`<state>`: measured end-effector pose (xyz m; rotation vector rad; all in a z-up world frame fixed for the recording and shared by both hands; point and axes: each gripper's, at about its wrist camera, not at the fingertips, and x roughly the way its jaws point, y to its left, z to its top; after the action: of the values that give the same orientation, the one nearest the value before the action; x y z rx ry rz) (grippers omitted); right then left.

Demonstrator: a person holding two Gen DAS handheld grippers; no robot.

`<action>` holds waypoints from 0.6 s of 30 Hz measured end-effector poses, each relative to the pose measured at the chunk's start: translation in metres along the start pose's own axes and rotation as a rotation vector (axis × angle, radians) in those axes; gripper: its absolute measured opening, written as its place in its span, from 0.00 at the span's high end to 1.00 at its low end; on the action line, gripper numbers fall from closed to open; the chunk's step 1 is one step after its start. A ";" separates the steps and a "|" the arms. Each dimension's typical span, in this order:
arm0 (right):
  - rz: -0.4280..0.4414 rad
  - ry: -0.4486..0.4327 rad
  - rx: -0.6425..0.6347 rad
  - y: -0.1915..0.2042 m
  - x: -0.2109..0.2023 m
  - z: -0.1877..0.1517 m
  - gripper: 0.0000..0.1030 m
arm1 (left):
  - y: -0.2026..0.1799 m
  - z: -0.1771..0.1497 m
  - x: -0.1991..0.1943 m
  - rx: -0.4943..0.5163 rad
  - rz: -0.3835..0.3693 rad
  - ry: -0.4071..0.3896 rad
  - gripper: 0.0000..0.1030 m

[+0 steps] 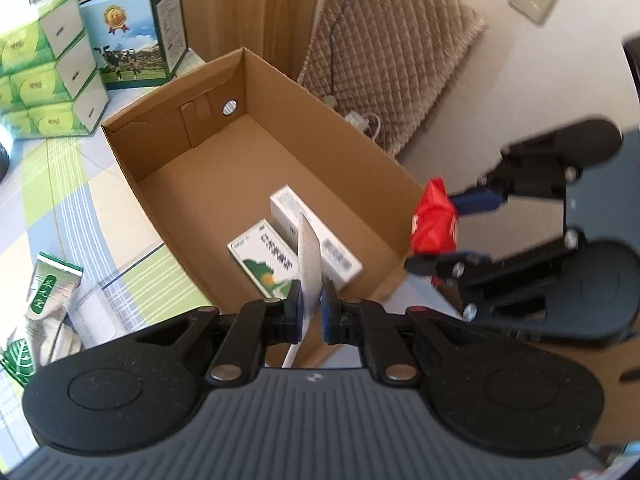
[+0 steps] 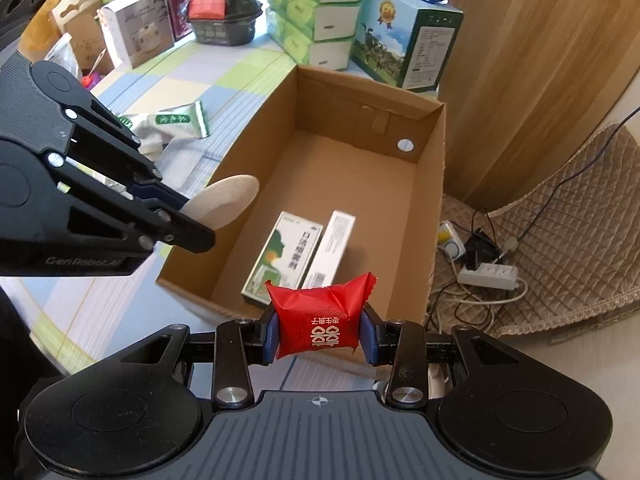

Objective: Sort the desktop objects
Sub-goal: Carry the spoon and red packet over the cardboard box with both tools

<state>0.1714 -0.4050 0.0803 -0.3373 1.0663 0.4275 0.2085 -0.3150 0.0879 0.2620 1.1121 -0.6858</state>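
Left gripper (image 1: pixel 311 304) is clamped on a flat, thin file-like board (image 1: pixel 309 256), seen edge-on from its own camera; from the right wrist view the same piece shows a rounded beige end (image 2: pixel 226 200) poking past the left gripper (image 2: pixel 188 216), held over the near-left wall of the open cardboard box (image 1: pixel 192 152). Right gripper (image 2: pixel 319 334) is closed on a red candy packet (image 2: pixel 320 320) with white characters printed on it, pads pressing both sides; the left wrist view puts that red packet (image 1: pixel 434 220) between the right gripper's tips (image 1: pixel 452 232), over the box's near-right corner. Inside the box (image 2: pixel 360 184), on the floor toward the near end, lie two cartons side by side and touching: a green-and-white medicine carton (image 2: pixel 280 256) on the left and a narrow white carton (image 2: pixel 330 248) on the right (print too small to read). The far half of the box floor shows bare cardboard, with a round hole (image 2: pixel 405 145) in the far wall. The box sits on a checked tablecloth (image 1: pixel 60 184) of green, blue and pale yellow. To its left lies a green-and-silver sachet (image 2: pixel 176 122) with crumpled clear wrapping beside it. Beyond the far end stand stacked green tissue boxes (image 2: pixel 316 12) and a milk carton case printed with cows (image 1: pixel 132 40). A quilted beige cushion (image 2: pixel 568 240) and a white power strip (image 2: pixel 488 274) lie right of the box, off the table.
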 end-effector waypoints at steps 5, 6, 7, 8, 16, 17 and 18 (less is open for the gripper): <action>-0.002 0.005 0.003 -0.008 0.010 0.010 0.64 | 0.007 0.019 0.010 -0.060 -0.022 -0.016 0.95; -0.003 0.007 0.006 -0.009 0.013 0.011 0.64 | 0.008 0.022 0.012 -0.072 -0.025 -0.019 0.95; -0.004 0.008 0.008 -0.011 0.016 0.013 0.64 | 0.010 0.025 0.014 -0.084 -0.028 -0.023 0.95; -0.004 0.009 0.010 -0.013 0.018 0.014 0.64 | 0.012 0.028 0.017 -0.099 -0.033 -0.026 0.95; -0.009 0.032 0.029 -0.027 0.037 0.020 0.64 | 0.034 0.046 0.034 -0.245 -0.054 -0.055 0.95; -0.009 0.036 0.032 -0.028 0.039 0.020 0.64 | 0.037 0.048 0.036 -0.256 -0.057 -0.058 0.95; -0.009 0.039 0.035 -0.029 0.042 0.020 0.64 | 0.038 0.049 0.038 -0.267 -0.057 -0.059 0.95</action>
<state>0.2188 -0.4136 0.0534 -0.3208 1.1087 0.3952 0.2785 -0.3250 0.0704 -0.0173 1.1435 -0.5839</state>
